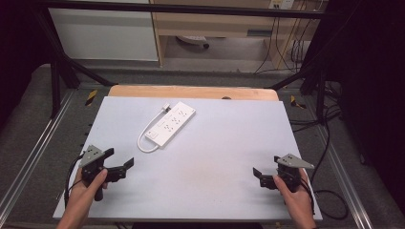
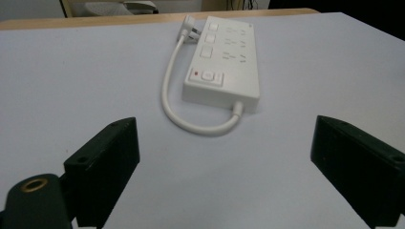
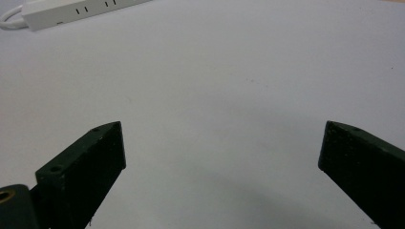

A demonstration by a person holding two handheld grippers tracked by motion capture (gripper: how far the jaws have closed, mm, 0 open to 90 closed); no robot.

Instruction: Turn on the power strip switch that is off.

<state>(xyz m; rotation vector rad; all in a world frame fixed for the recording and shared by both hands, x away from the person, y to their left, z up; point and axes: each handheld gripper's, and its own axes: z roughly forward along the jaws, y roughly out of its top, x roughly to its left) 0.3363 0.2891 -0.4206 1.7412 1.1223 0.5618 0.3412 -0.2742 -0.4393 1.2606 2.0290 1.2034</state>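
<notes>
A white power strip (image 1: 172,123) lies flat on the pale table top (image 1: 215,157), left of centre and toward the back. Its short white cable (image 1: 143,143) loops round to a plug (image 1: 165,107) beside its far end. In the left gripper view the power strip (image 2: 223,62) lies ahead, with a red-marked switch at its near end. My left gripper (image 1: 120,161) rests near the front left corner, open and empty, a hand around it. My right gripper (image 1: 267,167) sits near the front right, also open with nothing between its jaws. The power strip (image 3: 71,12) shows at the top left of the right gripper view.
A wooden strip (image 1: 191,91) runs along the table's far edge. Black frame bars (image 1: 181,8) stand around the table. Behind it are a white cabinet (image 1: 105,33), a wooden desk (image 1: 215,24) and loose cables (image 1: 329,138) on the floor at right.
</notes>
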